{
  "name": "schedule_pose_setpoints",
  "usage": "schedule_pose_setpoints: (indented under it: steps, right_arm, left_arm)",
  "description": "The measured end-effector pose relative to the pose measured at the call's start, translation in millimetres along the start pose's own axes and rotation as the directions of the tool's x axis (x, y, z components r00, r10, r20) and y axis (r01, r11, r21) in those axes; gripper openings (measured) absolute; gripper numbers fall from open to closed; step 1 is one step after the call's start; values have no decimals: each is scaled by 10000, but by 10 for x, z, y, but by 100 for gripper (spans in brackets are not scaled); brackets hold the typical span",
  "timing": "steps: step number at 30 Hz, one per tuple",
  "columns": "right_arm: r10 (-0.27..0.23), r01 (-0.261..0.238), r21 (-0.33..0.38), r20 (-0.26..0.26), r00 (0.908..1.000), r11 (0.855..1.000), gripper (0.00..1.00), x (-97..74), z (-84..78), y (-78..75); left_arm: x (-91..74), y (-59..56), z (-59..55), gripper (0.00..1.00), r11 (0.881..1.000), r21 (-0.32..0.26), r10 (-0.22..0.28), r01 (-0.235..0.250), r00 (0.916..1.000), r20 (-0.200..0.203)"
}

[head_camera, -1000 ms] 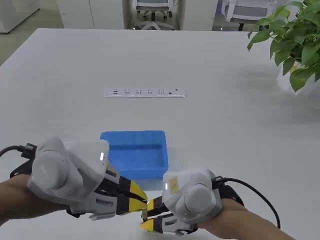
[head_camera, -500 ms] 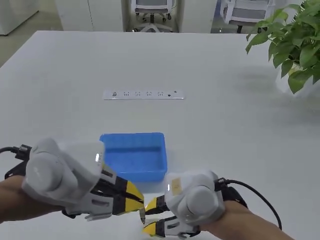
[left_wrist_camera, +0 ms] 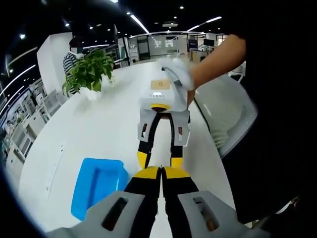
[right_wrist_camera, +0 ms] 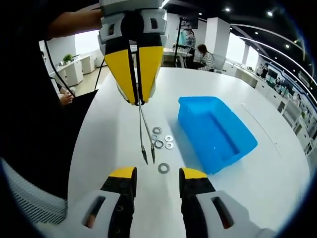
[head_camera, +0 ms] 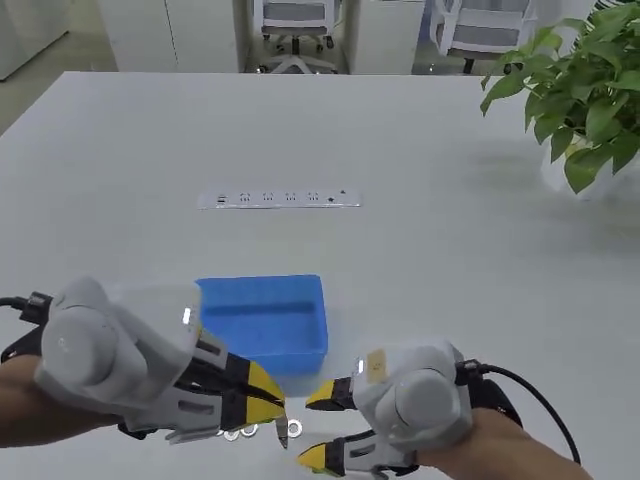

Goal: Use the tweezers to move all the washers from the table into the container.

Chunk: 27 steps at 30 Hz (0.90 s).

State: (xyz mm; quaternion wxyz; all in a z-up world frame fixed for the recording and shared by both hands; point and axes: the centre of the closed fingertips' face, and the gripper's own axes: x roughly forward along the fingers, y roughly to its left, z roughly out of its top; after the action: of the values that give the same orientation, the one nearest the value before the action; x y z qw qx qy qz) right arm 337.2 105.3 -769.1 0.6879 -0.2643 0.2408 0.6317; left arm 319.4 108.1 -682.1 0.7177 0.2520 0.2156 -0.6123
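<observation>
Tweezers (right_wrist_camera: 140, 134): clamped in the closed jaws of the left gripper (right_wrist_camera: 137, 99). Tips a narrow gap apart, holding nothing, poised just beside the washers (right_wrist_camera: 159, 144).
Change: right gripper (right_wrist_camera: 158, 174), jaws wide and empty, has drawn back from the left gripper's nose, uncovering five washers on the table (right_wrist_camera: 99, 148).
Container (right_wrist_camera: 218, 129): near, apparently empty.
Judgement: picking not yet begun.

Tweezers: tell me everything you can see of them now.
The tweezers are thin grey metal: two slim arms running from the shut yellow-tipped left gripper to dark pointed tips, slightly apart. They point at the white table beside the washers, holding none. Whether the tips touch the table is unclear.
</observation>
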Motion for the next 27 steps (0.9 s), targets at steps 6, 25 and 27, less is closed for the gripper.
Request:
schedule_pose_setpoints:
  steps: [6, 25, 27]
  right_arm:
    - [-526, 523, 452, 59, 9986, 9976, 43, -104, -49, -113]
    - [-1423, 1389, 1263, 182, 9897, 9822, 56, -257, -158, -258]
    - [-1440, 1406, 1305, 170, 9894, 9814, 55, -260, -169, -259]
  left_arm:
    - [19, 18, 18, 5, 10000, 55, 13, -13, 10000, 11]
    - [104, 137, -58, 5, 9999, 105, -37, 38, 10000, -75]
    - [125, 136, -63, 5, 9999, 122, -93, 95, 9999, -100]
